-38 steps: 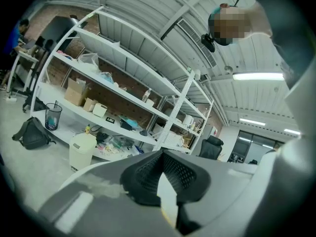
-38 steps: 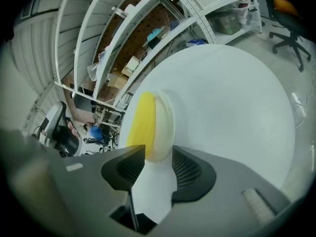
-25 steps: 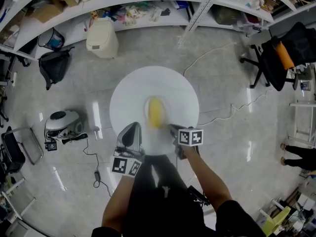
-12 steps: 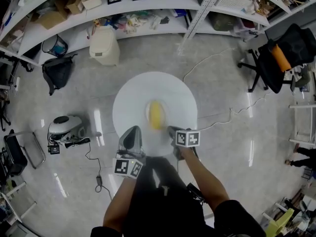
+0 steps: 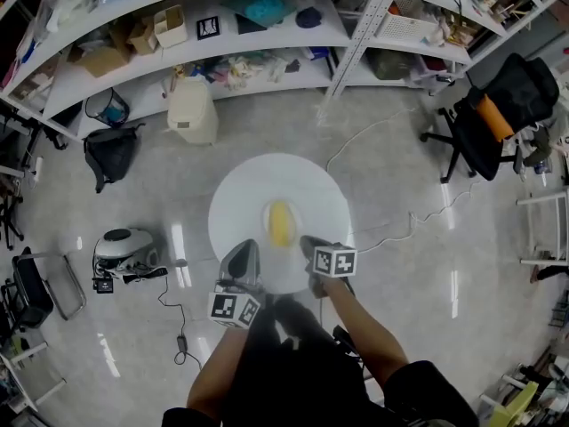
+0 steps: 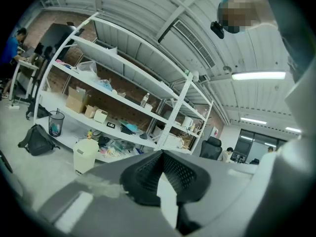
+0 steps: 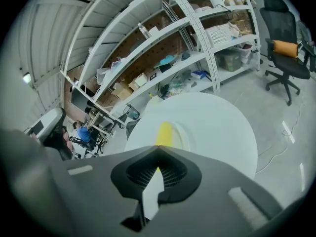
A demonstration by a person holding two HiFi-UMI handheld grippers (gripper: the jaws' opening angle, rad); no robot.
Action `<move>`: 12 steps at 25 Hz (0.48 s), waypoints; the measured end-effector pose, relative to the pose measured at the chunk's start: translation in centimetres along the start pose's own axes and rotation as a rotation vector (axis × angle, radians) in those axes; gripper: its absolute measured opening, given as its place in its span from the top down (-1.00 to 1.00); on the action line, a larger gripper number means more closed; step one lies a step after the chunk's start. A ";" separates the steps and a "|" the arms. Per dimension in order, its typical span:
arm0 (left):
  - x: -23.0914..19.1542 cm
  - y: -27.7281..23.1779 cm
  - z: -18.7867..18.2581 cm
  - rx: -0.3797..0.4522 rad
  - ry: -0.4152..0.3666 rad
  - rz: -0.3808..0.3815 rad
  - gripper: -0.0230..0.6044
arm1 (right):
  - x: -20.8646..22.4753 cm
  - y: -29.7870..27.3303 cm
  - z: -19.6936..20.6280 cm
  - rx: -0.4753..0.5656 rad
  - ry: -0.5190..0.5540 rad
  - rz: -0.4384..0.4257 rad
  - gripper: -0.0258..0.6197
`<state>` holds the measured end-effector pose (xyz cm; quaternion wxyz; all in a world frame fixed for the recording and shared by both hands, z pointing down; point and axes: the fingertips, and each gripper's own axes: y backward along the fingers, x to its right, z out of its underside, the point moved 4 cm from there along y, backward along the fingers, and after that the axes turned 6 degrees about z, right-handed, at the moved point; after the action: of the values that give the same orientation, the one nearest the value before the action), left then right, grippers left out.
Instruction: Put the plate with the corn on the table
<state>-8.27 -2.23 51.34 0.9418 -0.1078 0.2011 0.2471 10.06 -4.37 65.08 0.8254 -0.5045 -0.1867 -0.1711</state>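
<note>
The plate [image 7: 180, 132] with the corn [image 5: 280, 223] lies on the bench [image 5: 313, 189] just ahead of the left tongs [image 5: 244, 251] and right tongs [image 5: 311, 245], both closed and empty, so I think they should draw back level, not touching its rim.

No writing, label or number is legible anywhere.

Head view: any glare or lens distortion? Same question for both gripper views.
Head view: bright streaks glare on the polished floor, and the shelves bow from fisheye. Left gripper view: the ceiling light is blown out, corners vignetted black. Right gripper view: the corn reads clearly, edges smeared and dark.
</note>
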 end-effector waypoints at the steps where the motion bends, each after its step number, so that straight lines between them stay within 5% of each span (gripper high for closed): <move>1: 0.1 0.0 -0.2 0.002 0.006 -0.001 0.92 | -0.3 0.3 -0.3 0.012 0.003 0.000 0.89; 12: 0.7 0.1 -3.5 0.031 -0.010 0.007 0.92 | -4.1 4.0 -4.0 0.140 0.094 0.009 0.89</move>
<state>-8.91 -2.91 47.94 0.9434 -0.0915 0.2006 0.2476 8.92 -5.85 58.36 0.8673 -0.4378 -0.1570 -0.1775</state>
